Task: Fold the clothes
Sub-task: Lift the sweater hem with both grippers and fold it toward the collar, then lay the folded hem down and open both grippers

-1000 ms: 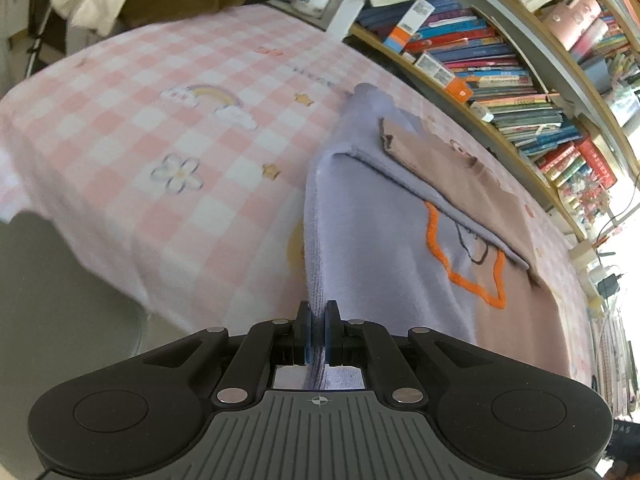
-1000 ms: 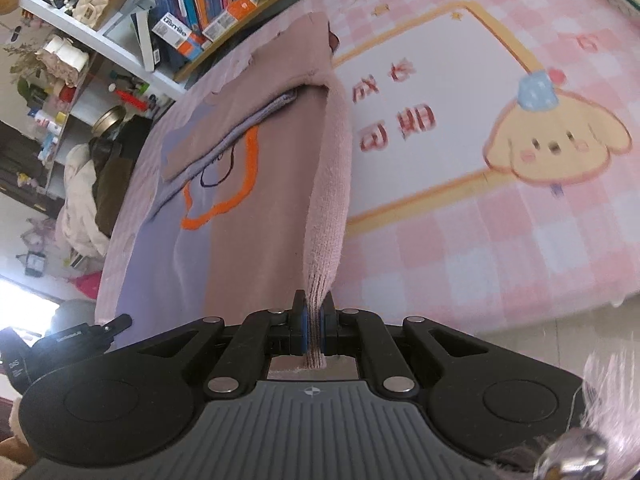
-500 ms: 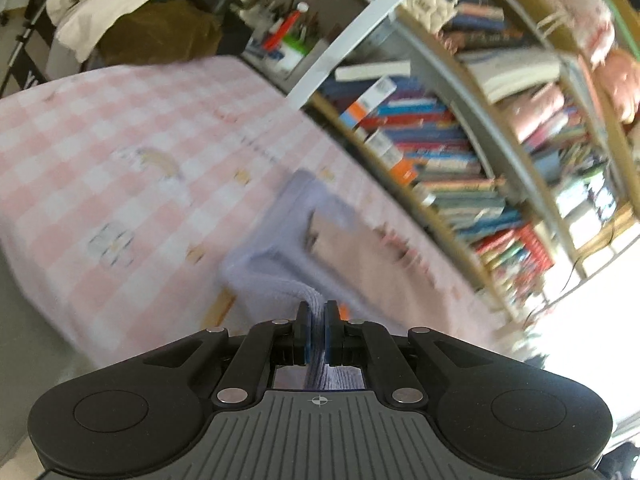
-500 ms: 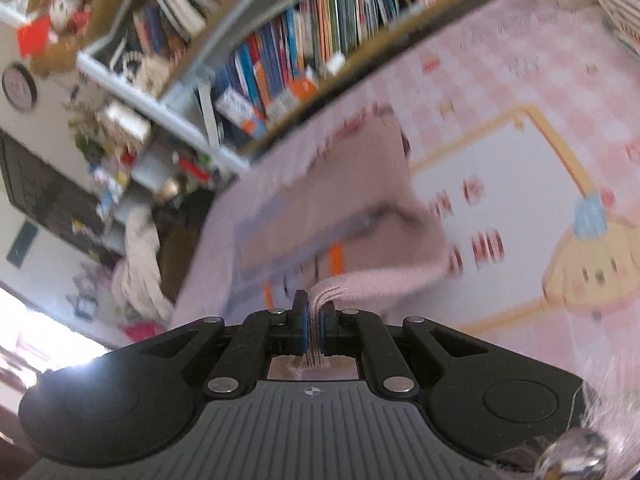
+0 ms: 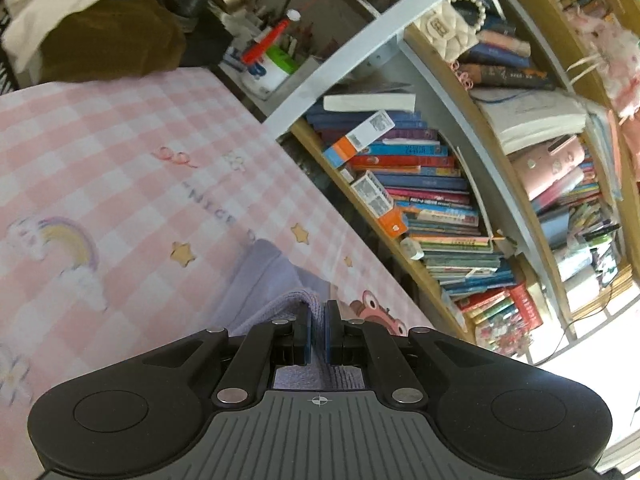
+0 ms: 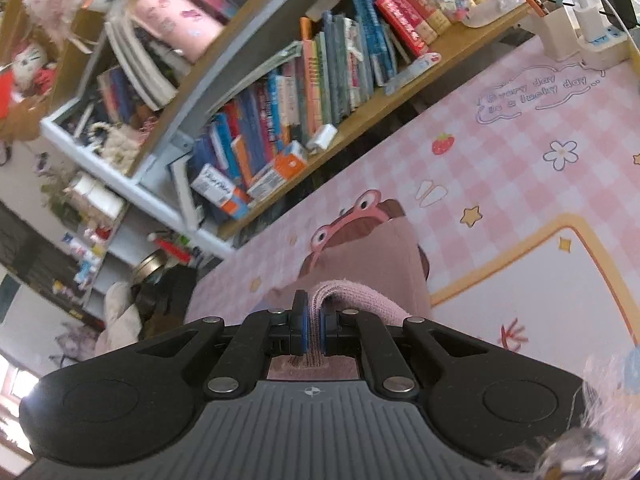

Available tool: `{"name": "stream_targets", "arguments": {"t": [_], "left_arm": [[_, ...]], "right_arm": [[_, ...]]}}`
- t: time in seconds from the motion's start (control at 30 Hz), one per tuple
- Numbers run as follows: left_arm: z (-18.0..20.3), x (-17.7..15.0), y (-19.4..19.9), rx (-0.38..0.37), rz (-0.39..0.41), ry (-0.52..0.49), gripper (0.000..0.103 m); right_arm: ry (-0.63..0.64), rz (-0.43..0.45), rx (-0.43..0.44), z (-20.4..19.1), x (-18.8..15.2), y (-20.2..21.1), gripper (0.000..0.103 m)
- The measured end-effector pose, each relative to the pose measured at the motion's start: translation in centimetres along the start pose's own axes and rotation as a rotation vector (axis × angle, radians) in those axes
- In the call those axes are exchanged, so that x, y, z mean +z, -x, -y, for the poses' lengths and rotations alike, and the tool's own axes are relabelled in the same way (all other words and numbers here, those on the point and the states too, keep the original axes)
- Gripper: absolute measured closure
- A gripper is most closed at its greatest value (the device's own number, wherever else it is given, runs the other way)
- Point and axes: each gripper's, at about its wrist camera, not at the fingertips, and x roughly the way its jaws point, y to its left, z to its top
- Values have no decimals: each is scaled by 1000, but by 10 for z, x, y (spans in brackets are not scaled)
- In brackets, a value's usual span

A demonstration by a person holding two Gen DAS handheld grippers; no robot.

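Observation:
The garment is a sweater, lavender on one side and dusty pink on the other. In the left wrist view my left gripper (image 5: pixel 317 322) is shut on its lavender hem (image 5: pixel 272 280), which folds over onto the part below. In the right wrist view my right gripper (image 6: pixel 313 318) is shut on the ribbed pink hem (image 6: pixel 340 292), which curls over the pink body (image 6: pixel 372 256). Both hems are carried toward the far edge of the pink checked table cover (image 5: pixel 100 168). Most of the sweater is hidden under the grippers.
A bookshelf full of books (image 5: pixel 420 184) runs along the far side of the table, also seen in the right wrist view (image 6: pixel 304 80). A pen cup (image 5: pixel 272 68) and heaped clothes (image 5: pixel 92 28) stand at the far left. A power strip (image 6: pixel 596 36) sits at the table's right end.
Both grippers have carried the sweater's bottom hem up and forward over its body toward the bookshelf side. The flat sweater front has gone out of view beneath them.

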Motion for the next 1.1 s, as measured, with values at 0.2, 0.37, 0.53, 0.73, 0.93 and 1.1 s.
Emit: {"name": "stream_targets", "arguments": {"t": [0.2, 0.37, 0.53, 0.73, 0.93, 1.1], "left_arm": [[-13, 11, -39, 47, -83, 2, 98], [-21, 18, -59, 74, -133, 2, 97], [-22, 26, -68, 110, -153, -44, 83], [-5, 44, -52, 115, -33, -248, 50], [5, 29, -70, 163, -78, -486, 50], [7, 19, -98, 185, -126, -593, 51]], "right_arm": [[-88, -15, -72, 17, 6, -38, 98], [-90, -22, -116, 16, 11, -63, 98], [-56, -20, -169, 11, 18, -82, 83], [14, 40, -211, 4, 26, -77, 65], [285, -19, -350, -13, 17, -97, 64], [457, -82, -423, -20, 11, -130, 64]]}}
